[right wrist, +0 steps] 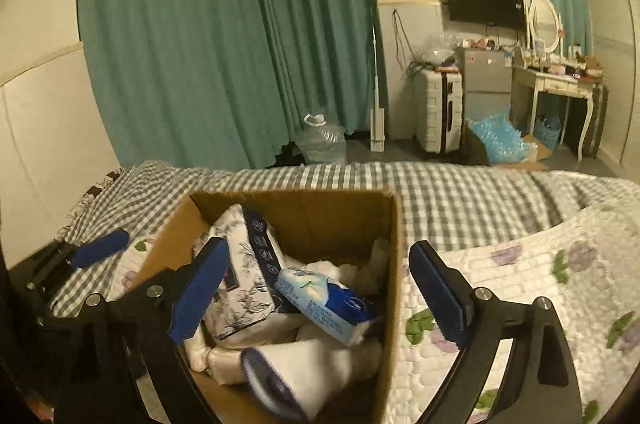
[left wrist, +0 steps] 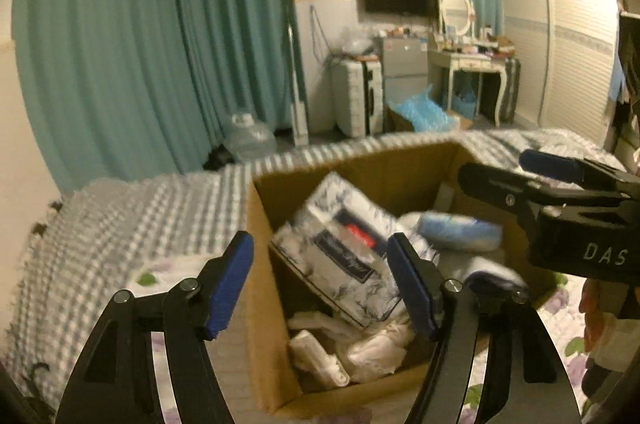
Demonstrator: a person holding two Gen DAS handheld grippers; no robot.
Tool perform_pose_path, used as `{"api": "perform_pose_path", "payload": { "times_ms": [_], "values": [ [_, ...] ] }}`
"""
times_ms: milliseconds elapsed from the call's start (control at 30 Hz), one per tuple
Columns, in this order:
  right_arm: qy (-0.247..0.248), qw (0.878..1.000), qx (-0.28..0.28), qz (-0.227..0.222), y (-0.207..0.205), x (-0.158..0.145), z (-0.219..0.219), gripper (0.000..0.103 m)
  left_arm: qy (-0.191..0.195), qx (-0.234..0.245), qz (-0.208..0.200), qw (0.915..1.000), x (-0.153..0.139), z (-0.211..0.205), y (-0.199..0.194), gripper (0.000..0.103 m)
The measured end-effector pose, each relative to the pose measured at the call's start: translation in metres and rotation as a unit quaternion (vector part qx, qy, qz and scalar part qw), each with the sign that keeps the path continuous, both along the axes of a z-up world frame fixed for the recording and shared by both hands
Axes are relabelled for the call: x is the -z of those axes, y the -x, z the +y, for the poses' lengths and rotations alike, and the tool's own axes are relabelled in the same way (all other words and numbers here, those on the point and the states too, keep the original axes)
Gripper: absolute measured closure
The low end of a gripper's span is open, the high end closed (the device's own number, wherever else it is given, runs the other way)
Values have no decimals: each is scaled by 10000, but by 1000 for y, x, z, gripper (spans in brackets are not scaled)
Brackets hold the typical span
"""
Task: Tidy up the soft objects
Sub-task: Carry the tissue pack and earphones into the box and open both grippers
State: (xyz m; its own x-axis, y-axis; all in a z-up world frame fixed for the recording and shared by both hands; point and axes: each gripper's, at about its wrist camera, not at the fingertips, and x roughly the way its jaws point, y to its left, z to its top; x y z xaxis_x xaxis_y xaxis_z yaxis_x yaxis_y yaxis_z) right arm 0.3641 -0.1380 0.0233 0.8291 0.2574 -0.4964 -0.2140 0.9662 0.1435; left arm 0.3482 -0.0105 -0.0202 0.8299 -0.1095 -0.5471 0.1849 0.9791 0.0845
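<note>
A cardboard box (left wrist: pixel 264 308) (right wrist: pixel 394 264) stands on the bed, filled with soft things: a floral tissue pack (left wrist: pixel 340 252) (right wrist: pixel 244 284), a blue wipes pack (left wrist: pixel 460 230) (right wrist: pixel 328 304), white rolled cloths (left wrist: pixel 360 348) (right wrist: pixel 312 372). My left gripper (left wrist: pixel 320 284) is open and empty over the box's near left wall; it also shows in the right wrist view (right wrist: pixel 100 248). My right gripper (right wrist: pixel 320 292) is open and empty just above the box contents; it shows at the right of the left wrist view (left wrist: pixel 520 168).
The bed carries a grey checked blanket (right wrist: pixel 440 196) and a floral quilt (right wrist: pixel 540 284). Beyond it are green curtains (right wrist: pixel 220 44), a water jug (right wrist: pixel 322 140), a suitcase (right wrist: pixel 438 108), a small fridge and a dressing table (right wrist: pixel 560 84).
</note>
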Motion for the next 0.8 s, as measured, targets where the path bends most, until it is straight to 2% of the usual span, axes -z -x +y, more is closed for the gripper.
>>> {"api": "perform_pose_path", "payload": {
  "times_ms": [67, 200, 267, 333, 400, 500, 600, 667, 800],
  "values": [
    [69, 9998, 36, -156, 17, -22, -2, 11, -39, -6, -221, 9997, -20, 1, 15, 33],
    [144, 9981, 71, -587, 60, -76, -7, 6, 122, -13, -667, 9977, -66, 12, 48, 32],
    [100, 9969, -22, -781, 86, -106, -9, 3, 148, -46, -916, 9957, -92, 16, 71, 17],
    [125, 9949, -77, -1002, 112, -132, -8, 1, 247, -46, -1269, 9916, -122, 22, 101, 15],
    [356, 9918, -90, -1224, 145, -157, -4, 0, 328, -132, -1689, 9850, -146, 27, 132, 15],
    [538, 9876, -78, -1470, 188, -169, 1, 0, 424, -296, -2287, 9721, -174, 37, 180, 10],
    [582, 9861, -191, -1542, 220, -165, 5, 0, 589, -368, -2697, 9604, -183, 53, 218, 8],
    [656, 9844, -157, -1624, 234, -156, 8, 0, 661, -419, -2765, 9578, -181, 59, 232, 8],
    [505, 9847, -89, -1664, 241, -135, 10, 0, 705, -445, -2666, 9602, -165, 64, 242, 8]
  ]
}}
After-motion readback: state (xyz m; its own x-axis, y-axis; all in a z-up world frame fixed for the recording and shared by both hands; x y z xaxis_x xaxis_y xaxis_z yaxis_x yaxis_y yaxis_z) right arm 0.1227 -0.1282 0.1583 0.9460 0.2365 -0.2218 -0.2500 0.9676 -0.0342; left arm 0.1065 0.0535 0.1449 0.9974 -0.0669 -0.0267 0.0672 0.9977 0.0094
